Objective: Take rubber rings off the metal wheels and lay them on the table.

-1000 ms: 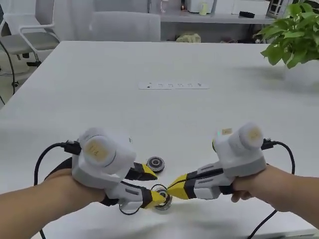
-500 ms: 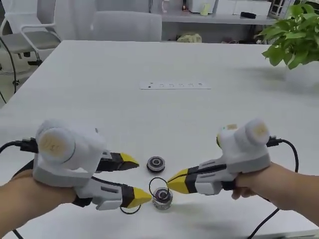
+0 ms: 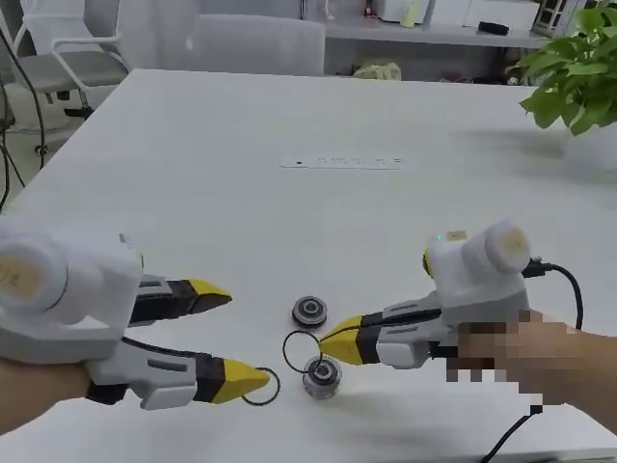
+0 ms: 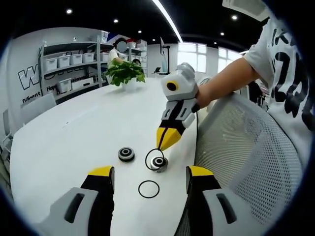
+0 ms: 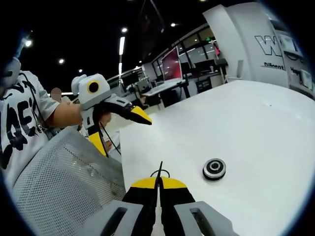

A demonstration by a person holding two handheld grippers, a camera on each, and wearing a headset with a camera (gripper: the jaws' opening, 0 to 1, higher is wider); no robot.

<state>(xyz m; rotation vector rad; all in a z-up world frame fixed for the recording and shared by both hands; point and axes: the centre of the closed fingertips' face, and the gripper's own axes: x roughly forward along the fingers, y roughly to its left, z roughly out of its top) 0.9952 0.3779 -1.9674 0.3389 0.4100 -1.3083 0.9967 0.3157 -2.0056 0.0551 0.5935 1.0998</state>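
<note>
R gripper: jaws pinched shut on a thin black rubber ring. The loop hangs off the yellow tips, just above and beside the near wheel, which sits on the white table. Can't tell if the loop touches that wheel. In the R gripper view the ring is a thin line poking up btwn the closed tips. Far wheel, dark-rimmed, sits just behind the near one, apart from both grippers. L gripper: jaws spread wide, holding nothing, tips pointing twd the wheels. A 2nd, loose ring lies flat on the table just by the L gripper's lower tip. In the L gripper view it lies btwn the two open jaws, on the near side of the near wheel
</note>
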